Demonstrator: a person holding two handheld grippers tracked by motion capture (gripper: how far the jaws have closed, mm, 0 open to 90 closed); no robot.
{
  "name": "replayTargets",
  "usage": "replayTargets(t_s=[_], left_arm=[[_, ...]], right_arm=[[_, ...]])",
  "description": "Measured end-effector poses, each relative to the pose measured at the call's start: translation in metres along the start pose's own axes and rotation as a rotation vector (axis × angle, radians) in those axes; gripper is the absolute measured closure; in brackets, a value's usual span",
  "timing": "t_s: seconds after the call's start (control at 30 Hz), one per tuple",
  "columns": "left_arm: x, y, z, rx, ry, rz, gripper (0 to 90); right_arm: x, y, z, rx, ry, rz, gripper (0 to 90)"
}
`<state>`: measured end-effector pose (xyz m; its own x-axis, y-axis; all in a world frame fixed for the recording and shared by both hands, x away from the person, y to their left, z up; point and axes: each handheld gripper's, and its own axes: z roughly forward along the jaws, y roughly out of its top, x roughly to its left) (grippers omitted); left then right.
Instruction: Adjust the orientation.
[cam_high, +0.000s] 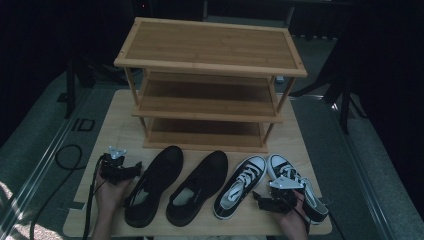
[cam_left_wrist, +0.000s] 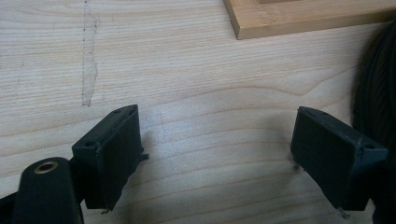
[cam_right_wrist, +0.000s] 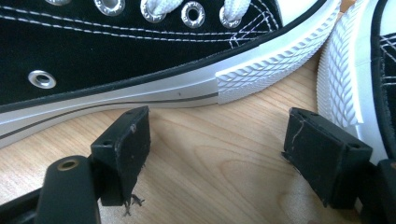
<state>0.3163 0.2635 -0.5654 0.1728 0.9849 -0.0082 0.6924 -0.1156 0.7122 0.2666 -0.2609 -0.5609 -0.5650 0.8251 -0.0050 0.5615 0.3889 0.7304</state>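
- A staged recording room or lab, not a home.
- Black curtains (cam_high: 30, 60) hang all around a small desk (cam_high: 300, 145).
- Dark stand legs (cam_high: 345, 107) rise at the right, and cables (cam_high: 67, 155) trail over grey carpet (cam_high: 45, 145) at the left.

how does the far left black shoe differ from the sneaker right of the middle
The far left black shoe is plain black all over, while the sneaker has a white sole, toe cap and white laces. The black shoe looks larger and bulkier; the sneaker is slimmer. The black shoe lies beside the left gripper, the sneaker beside the right gripper. Both rest upright on the table, toes toward the wooden rack.
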Motion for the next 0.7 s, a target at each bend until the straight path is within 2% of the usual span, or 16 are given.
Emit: replayTargets(t_s=[0.4, 0.57, 0.67, 0.7], left_arm=[[-0.0002, -0.0002, -0.0003, -0.003, -0.003, 0.002, 16.8], [-0.0003, -0.0001, -0.0025, -0.011, -0.024, 0.021, 27.1], [0.0002, 0.0004, -0.0051, -0.008, -0.029, 0.027, 37.7], [0.0003, 0.0007, -0.0068, -0.002, -0.037, 0.031, 45.0]], right_arm=[[0.0001, 0.0000, -0.0001, 0.000, 0.000, 0.001, 22.6], [0.0001, 0.0000, 0.0000, 0.000, 0.000, 0.001, 22.6], [0.0001, 0.0000, -0.0001, 0.000, 0.001, 0.001, 22.5], [0.0001, 0.0000, -0.0001, 0.000, 0.001, 0.001, 22.5]])
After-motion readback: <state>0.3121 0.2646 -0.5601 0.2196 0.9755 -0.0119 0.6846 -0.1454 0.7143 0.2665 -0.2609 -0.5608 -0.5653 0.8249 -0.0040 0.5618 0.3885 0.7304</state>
